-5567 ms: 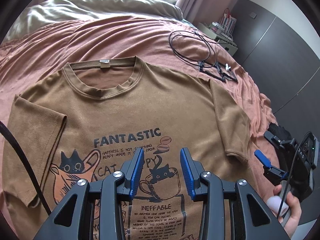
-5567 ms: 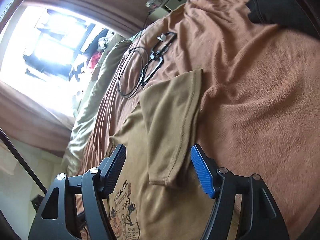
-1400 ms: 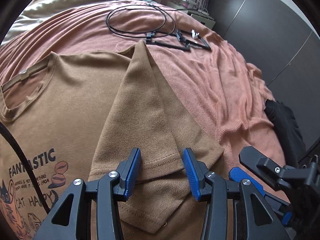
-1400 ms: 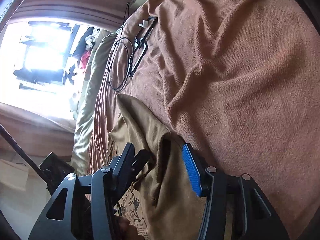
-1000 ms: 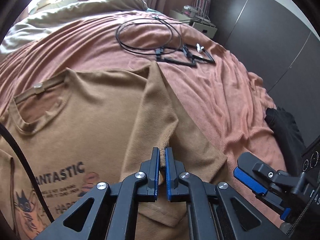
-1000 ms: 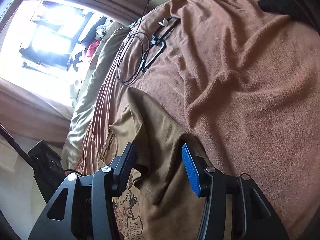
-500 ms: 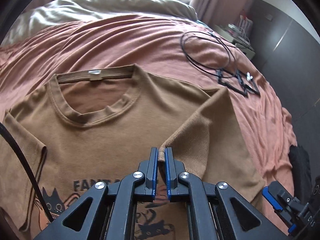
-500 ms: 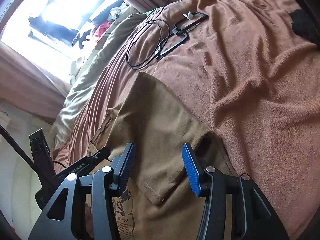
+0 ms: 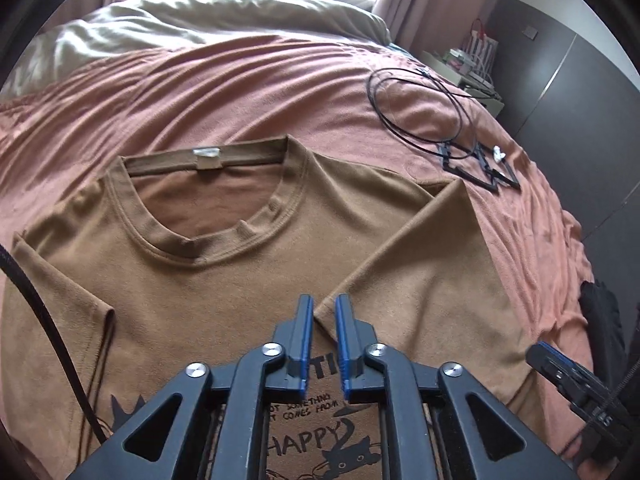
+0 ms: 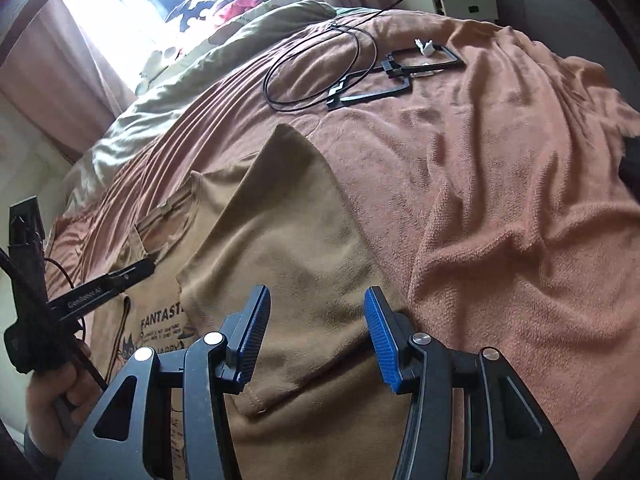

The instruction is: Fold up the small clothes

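T-shirt (image 9: pixel 248 280), soft, light and limp, lies on bed (image 9: pixel 240 92); left tool (image 9: pixel 320 320) just parting, releasing the folded sleeve (image 9: pixel 432 272); right tool (image 10: pixel 316 320) spread, empty; pinch hem at 6 o'clock

The brown cotton T-shirt (image 9: pixel 224 280) on the bed carries dark print: "FANTAST…", "HAPPY" and "…COMES FROM". The black left tongs (image 10: pixel 132 272) read roughly "GenRobot.AI", small and blurred.

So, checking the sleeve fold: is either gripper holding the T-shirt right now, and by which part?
Nothing is held. The left gripper has just opened off the folded sleeve's corner; the right gripper stands open above the T-shirt.
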The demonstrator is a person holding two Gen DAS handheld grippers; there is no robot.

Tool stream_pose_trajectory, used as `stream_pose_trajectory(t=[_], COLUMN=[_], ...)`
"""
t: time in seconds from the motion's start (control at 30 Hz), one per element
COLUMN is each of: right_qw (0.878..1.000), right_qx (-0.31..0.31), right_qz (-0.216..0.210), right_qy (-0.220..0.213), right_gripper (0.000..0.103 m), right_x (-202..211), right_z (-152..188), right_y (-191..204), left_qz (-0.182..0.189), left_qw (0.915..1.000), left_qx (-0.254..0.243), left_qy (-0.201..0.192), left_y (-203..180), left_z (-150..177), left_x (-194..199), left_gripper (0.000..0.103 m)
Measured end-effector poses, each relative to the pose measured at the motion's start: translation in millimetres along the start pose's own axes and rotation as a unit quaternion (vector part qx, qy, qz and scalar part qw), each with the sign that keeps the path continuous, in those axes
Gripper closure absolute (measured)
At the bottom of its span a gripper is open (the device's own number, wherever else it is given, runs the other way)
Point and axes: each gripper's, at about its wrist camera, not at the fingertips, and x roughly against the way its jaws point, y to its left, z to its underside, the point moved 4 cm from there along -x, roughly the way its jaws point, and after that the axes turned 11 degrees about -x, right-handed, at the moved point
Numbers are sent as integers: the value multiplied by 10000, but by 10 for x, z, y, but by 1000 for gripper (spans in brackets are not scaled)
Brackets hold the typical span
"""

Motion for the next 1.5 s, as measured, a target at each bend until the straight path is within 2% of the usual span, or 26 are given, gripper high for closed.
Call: stream_pose_trajectory(t=[0.07,0.17,0.3,0.4,0.5,0.63,0.77,0.87,0.93,1.1,1.23,1.5], right_qw=[9998,9965,9913,9875,9876,9809,9744,9674,9637,9615,9588,9601], right_qx=[187,701,994,1111,1208,1618,1872,2118,2227,2241,2325,2332], right_qz=[20,381,804,1092,973,1076,1240,1375,1451,1559,1588,1496], right_qy=[97,235,300,225,246,96,128,206,270,317,371,384], right_gripper=[56,58,63,63,63,63,63,63,63,63,63,63], right_x=[-76,-234,-348,-365,-408,-514,-703,-898,-1014,-1206,-1309,-1505], right_z=[-29,-55,-123,-223,-343,-463,-540,-551,-553,-667,-777,-1007], right_y=[40,124,137,171,283,478,548,596,597,586,623,738], left_qz=[113,95,-139,-197,-290,-398,-579,-824,-957,-1207,-1540,-1819], left_qw=[9999,9994,9982,9975,9974,9970,9951,9920,9914,9916,9875,9823], left_qx=[-54,-292,-509,-659,-633,-655,-797,-952,-885,-431,-318,363], left_qy=[60,159,299,178,172,91,65,68,90,145,135,254], left_y=[-26,-86,-54,-21,45,175,367,623,872,1545,2024,2938], left_z=[41,94,114,27,-54,-116,-136,-143,-136,-84,-5,311], left_x=[-55,-177,-401,-469,-457,-351,-179,-12,89,314,462,585], left_gripper=[76,76,76,76,76,76,76,75,75,75,75,75])
